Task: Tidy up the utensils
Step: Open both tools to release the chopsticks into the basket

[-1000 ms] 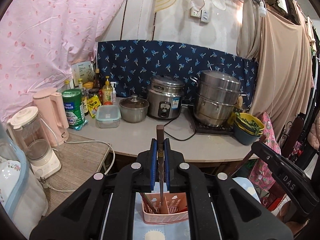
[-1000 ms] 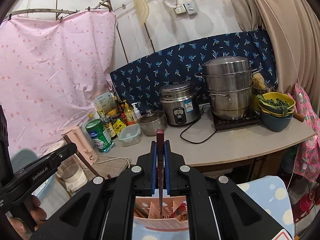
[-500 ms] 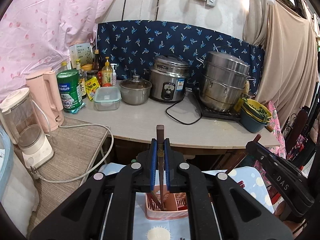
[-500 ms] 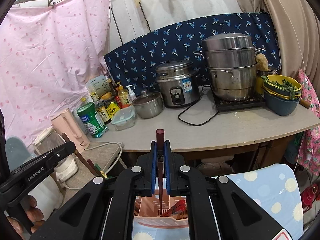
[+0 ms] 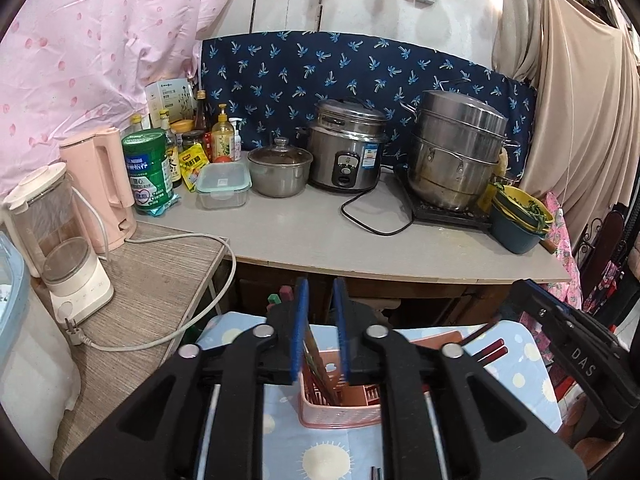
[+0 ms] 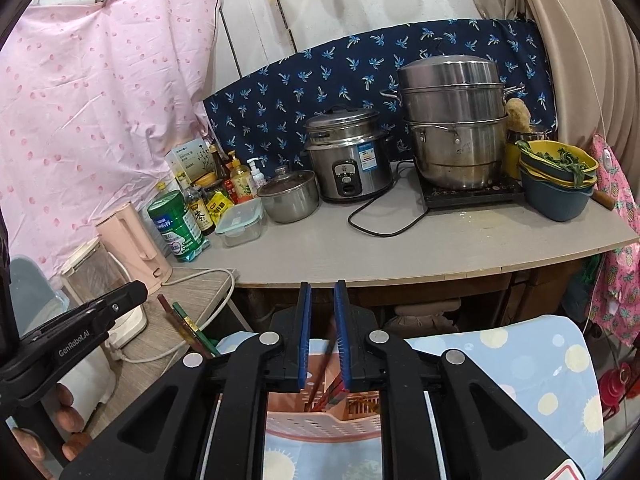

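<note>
A pink perforated utensil basket stands on a blue sun-patterned cloth; it also shows in the right wrist view. My left gripper is open just above the basket, and a brown chopstick leans in the basket between its fingers, apart from the pads. My right gripper is open above the basket too, with dark red chopsticks leaning in the basket below it. Each gripper shows at the edge of the other's view.
Behind the cloth-covered table a grey counter carries a rice cooker, a steamer pot, a small lidded pot, a plastic box, bottles and bowls. A kettle and blender stand at left.
Both grippers have come down toward the basket and opened. The chopstick each one held has dropped into the basket and now leans there.
</note>
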The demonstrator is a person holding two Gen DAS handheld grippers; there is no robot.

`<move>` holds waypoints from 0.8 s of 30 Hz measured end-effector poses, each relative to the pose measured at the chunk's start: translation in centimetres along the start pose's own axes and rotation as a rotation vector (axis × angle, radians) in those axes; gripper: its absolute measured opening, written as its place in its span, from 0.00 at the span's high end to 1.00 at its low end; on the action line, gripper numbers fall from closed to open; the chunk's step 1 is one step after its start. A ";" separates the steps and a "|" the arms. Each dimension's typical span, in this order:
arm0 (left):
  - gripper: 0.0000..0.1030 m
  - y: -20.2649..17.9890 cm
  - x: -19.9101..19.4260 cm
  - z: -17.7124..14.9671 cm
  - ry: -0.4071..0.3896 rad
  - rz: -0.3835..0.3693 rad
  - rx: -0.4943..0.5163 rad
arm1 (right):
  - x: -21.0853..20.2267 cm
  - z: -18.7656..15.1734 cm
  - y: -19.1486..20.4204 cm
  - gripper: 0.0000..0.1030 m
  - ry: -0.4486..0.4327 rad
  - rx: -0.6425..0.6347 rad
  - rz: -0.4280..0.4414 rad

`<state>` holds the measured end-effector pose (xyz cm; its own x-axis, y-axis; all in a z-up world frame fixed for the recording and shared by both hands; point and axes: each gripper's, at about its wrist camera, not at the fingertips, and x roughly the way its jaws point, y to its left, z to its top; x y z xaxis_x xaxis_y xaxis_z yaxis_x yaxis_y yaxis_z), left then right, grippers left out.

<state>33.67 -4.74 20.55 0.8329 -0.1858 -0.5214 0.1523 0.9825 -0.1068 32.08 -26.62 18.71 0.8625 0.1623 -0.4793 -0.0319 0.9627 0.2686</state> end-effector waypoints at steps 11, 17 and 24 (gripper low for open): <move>0.59 -0.8 -2.9 -1.9 -0.019 0.039 0.023 | -3.1 -1.8 0.7 0.74 -0.010 -0.027 0.000; 0.59 -0.6 -4.2 -4.4 0.005 0.061 0.024 | -5.1 -4.4 1.3 0.74 0.007 -0.042 0.006; 0.59 -0.7 -5.8 -7.7 0.040 0.073 0.035 | -7.9 -7.8 1.7 0.73 0.018 -0.076 -0.023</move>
<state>24.58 -4.42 17.11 0.8208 -0.1128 -0.5599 0.1108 0.9931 -0.0376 21.25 -24.56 16.50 0.8544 0.1429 -0.4996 -0.0506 0.9797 0.1937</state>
